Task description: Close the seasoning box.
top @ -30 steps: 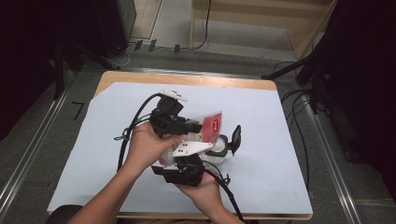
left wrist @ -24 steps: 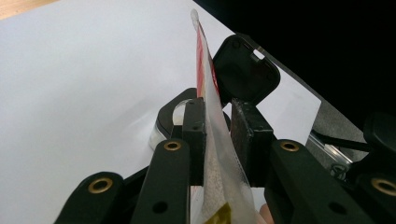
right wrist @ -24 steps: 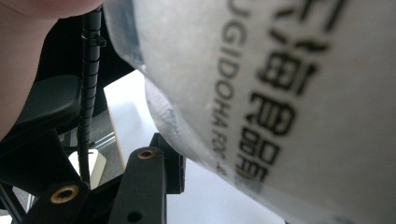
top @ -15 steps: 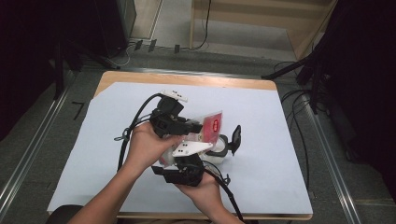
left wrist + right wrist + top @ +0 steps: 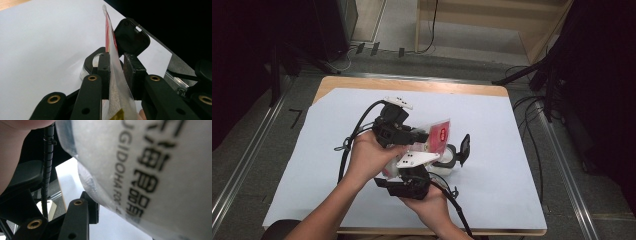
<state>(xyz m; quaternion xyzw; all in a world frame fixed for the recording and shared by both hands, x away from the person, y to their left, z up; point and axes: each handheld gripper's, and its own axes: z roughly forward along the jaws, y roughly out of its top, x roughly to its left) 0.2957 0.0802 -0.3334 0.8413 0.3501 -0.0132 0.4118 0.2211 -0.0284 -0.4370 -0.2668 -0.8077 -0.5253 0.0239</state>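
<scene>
A clear plastic pouch (image 5: 439, 134) with a red label and pale grains inside hangs above the table between both grippers. My left gripper (image 5: 422, 136) is shut on the pouch's (image 5: 111, 50) upper part, which stands edge-on between its pads (image 5: 103, 67). From below, my right gripper (image 5: 414, 167) grips the lower end. In the right gripper view the pouch (image 5: 150, 170), with black print, bulges close to the camera. It rests against one finger (image 5: 85, 207) and hides the other. A clear jar (image 5: 447, 159) stands on the table just beyond, its black flip lid (image 5: 465, 149) open.
A white sheet (image 5: 327, 135) covers the wooden table (image 5: 412, 85). Black cables (image 5: 357, 135) trail from both grippers toward the person. Dark stands and floor cables (image 5: 532, 105) lie off the table's right side.
</scene>
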